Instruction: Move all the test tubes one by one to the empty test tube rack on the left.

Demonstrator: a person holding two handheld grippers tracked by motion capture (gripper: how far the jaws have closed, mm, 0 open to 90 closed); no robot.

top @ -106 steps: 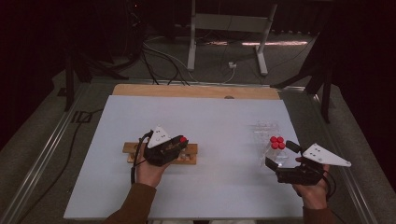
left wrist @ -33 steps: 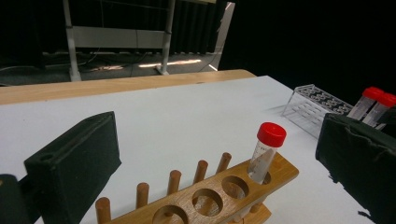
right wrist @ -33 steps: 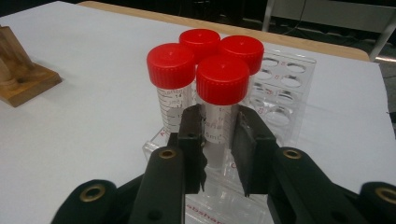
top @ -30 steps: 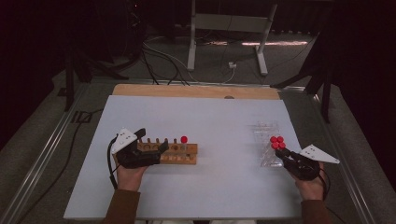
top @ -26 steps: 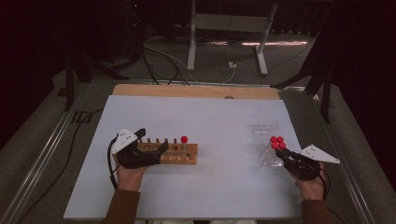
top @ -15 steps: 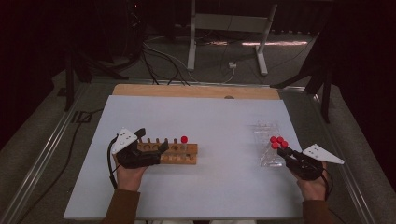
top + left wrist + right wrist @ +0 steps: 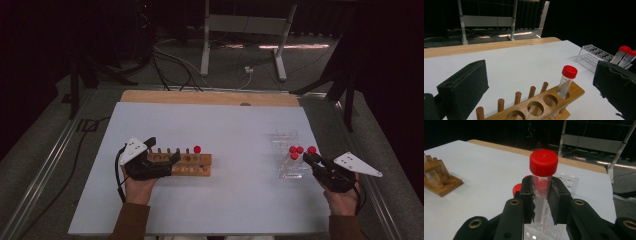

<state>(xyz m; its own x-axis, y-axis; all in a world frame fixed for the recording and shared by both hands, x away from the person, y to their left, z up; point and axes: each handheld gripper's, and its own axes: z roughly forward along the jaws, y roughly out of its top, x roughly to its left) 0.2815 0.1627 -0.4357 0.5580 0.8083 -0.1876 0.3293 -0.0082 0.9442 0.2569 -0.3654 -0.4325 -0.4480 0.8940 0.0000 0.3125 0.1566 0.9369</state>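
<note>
A wooden rack (image 7: 192, 166) (image 7: 541, 103) lies at the table's left, with one red-capped tube (image 7: 197, 149) (image 7: 566, 81) upright in its right-end hole. My left gripper (image 7: 162, 151) (image 7: 541, 75) stands open, its jaws wide apart on either side of the rack's left part and not touching it. At the right, a clear plastic rack (image 7: 286, 137) (image 7: 567, 180) holds three red-capped tubes (image 7: 295, 151). My right gripper (image 7: 310, 158) (image 7: 542, 192) is shut on another red-capped tube (image 7: 311, 150) (image 7: 543, 166), held upright just right of the clear rack.
A bare wooden strip (image 7: 210, 97) runs along the white table's far edge. Beyond it stand a metal stand (image 7: 245, 30) and floor cables (image 7: 170, 60). Metal rails (image 7: 45, 170) run along both sides of the table.
My left gripper has drawn back to the wooden rack's left end, leaving a tube standing in it. My right gripper closed on a tube at the clear rack and shifted it slightly right.
</note>
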